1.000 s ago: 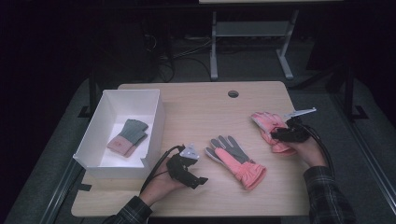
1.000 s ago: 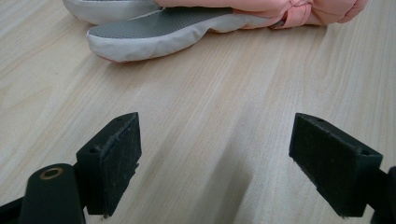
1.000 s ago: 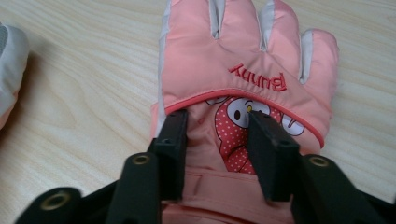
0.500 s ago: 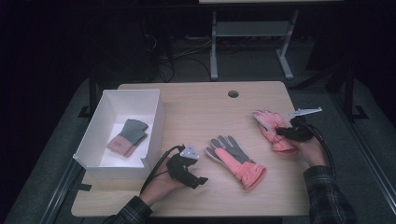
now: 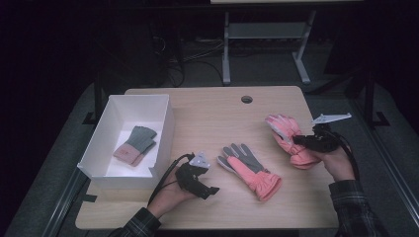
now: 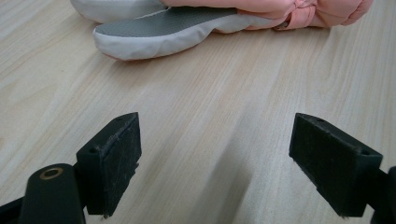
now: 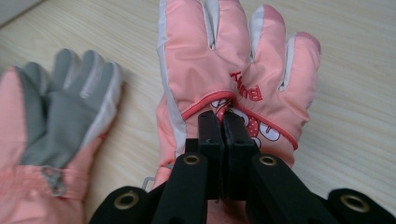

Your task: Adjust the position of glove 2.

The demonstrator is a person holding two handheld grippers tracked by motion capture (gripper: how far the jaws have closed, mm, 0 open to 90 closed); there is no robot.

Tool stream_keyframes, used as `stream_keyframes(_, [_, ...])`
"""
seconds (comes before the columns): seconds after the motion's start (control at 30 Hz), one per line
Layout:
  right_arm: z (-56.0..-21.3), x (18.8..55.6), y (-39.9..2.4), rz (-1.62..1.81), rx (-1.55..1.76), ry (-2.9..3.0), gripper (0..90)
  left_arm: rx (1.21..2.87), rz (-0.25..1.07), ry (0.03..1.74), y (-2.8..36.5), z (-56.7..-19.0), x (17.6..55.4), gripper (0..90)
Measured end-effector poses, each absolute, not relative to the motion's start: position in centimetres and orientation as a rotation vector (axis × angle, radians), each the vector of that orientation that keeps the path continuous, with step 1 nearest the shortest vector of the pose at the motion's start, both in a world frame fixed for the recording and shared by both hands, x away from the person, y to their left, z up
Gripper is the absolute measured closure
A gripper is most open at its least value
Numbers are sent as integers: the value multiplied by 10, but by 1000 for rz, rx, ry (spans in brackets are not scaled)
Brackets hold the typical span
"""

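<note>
R gripper (image 5: pixel 302 141) is pinching the back fabric of the pink glove (image 5: pixel 289 139) at abt 3 o'clock on the table (image 5: pixel 207 108). In the right gripper view its jaws have just been closing and are now nearly together, w/ a fold of the glove (image 7: pixel 233 79) caught between the pads, right at the printed patch. So it's grasping the glove, not empty.

L gripper (image 5: pixel 205 190) is resting near 7 o'clock, jaws wide apart w/ nothing between them; in the left gripper view bare wood is lying betw. its pads (image 6: pixel 112 163), and the 2nd glove's grey palm side (image 6: pixel 168 25) is sitting a bit beyond them, not touching.

That 2nd glove (image 5: pixel 249 170) is lying palm-up near the table's center, toward 5 o'clock, cuff pointing to the person. White box (image 5: pixel 165 131) is sitting at 9 o'clock, w/ a grey-and-pink knit pair (image 5: pixel 134 144) already inside.

Step in hand, as I'm reading it: pick-up of the pink glove, grip just made, lift starting.

Next move prob. is carrying it across to the box at 9 o'clock. That's calling for enough height to clear the 2nd glove and the box wall, and a steady pinch, since only a small fold is being held and the padded glove could be slipping out. L gripper is sitting close to the 2nd glove, so it could be taking that one in parallel.
</note>
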State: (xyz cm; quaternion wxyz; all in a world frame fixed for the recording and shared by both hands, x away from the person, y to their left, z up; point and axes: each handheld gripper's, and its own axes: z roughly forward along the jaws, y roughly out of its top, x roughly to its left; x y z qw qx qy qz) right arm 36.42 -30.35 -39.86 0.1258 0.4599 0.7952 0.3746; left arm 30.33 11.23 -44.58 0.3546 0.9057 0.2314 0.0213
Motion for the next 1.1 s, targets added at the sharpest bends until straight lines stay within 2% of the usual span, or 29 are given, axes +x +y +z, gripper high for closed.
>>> stream_keyframes(0.43, [-368, 329, -266, 1158, 1190, 2399, 881, 2328, 65, 603, 112, -446, 303, 164])
stream_keyframes(1.1, [-362, 308, -206, 1166, 1051, 2547, 879, 2333, 60, 601, 113, -446, 302, 164])
